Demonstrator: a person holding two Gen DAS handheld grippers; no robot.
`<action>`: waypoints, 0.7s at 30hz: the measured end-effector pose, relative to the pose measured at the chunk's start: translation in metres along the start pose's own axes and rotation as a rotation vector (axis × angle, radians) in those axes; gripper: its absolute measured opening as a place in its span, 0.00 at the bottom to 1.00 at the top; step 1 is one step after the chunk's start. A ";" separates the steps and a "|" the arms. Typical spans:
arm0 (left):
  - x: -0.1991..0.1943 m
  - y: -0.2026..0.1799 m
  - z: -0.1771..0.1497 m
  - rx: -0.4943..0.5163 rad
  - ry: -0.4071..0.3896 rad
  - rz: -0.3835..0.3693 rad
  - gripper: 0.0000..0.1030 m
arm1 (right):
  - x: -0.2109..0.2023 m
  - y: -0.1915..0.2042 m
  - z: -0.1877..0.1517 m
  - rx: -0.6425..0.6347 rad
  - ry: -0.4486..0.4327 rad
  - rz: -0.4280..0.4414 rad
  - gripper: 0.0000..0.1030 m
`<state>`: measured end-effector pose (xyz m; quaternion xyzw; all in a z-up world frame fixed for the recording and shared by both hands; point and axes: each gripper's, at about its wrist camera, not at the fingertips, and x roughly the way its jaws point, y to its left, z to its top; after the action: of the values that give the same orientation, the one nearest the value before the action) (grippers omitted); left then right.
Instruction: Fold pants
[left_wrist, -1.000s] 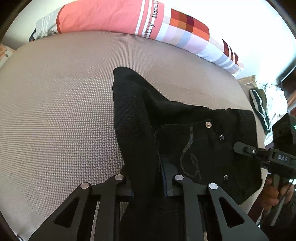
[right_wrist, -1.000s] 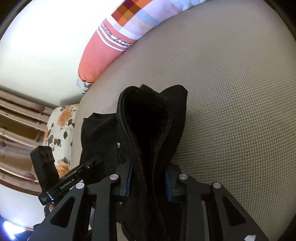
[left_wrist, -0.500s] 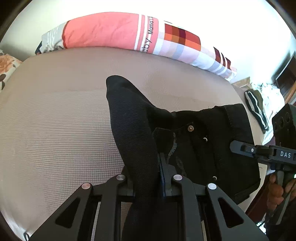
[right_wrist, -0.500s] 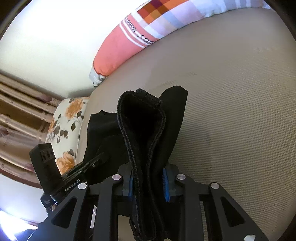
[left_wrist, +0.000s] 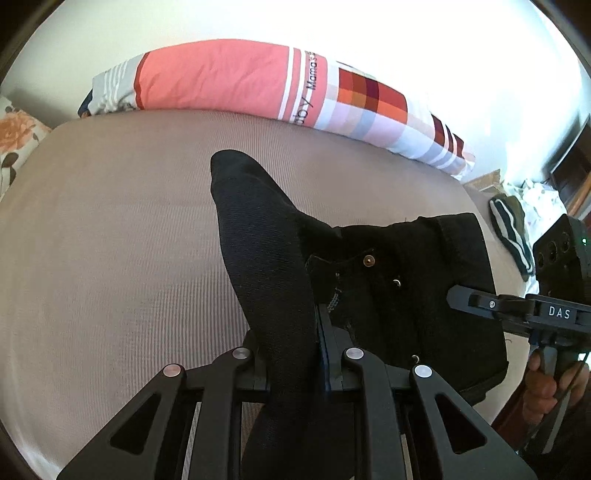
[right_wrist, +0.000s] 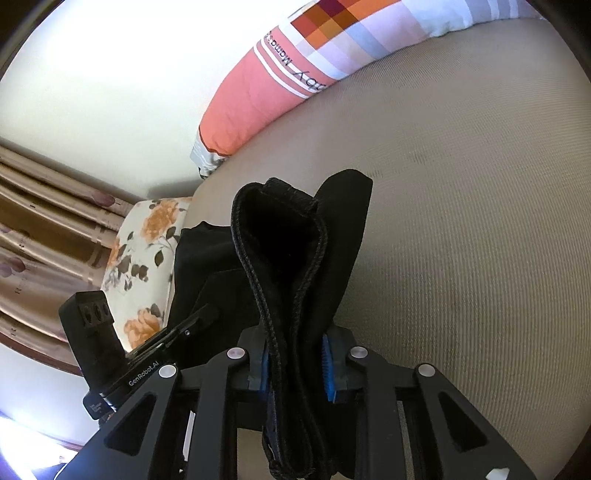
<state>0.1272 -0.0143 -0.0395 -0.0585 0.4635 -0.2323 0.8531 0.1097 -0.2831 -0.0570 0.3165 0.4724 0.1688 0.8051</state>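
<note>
We see the black denim pants (left_wrist: 388, 295) lifted over the beige woven bed (left_wrist: 110, 240). Our left tool (left_wrist: 295, 363) clamps a fold at 6 o'clock; our right tool (right_wrist: 297, 363), at 6 o'clock, pinches the waistband.

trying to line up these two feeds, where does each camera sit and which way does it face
Left wrist: rides the left gripper, facing down across the bed toward the striped pillow; the right hand shows.
Right wrist: rides the right gripper, facing the floral cushion; no hand shows.
Shared: black pants, clamped by both grippers.
</note>
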 end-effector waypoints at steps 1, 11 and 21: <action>0.000 0.001 0.005 -0.002 -0.005 -0.001 0.18 | 0.001 0.001 0.004 0.001 -0.004 0.002 0.20; 0.018 0.018 0.073 -0.019 -0.068 0.012 0.18 | 0.025 0.012 0.069 -0.020 -0.033 0.015 0.20; 0.058 0.047 0.134 -0.049 -0.088 0.043 0.18 | 0.065 0.026 0.131 -0.079 -0.049 -0.038 0.20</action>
<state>0.2802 -0.0141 -0.0235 -0.0795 0.4322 -0.1999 0.8758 0.2560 -0.2729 -0.0361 0.2793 0.4514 0.1641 0.8314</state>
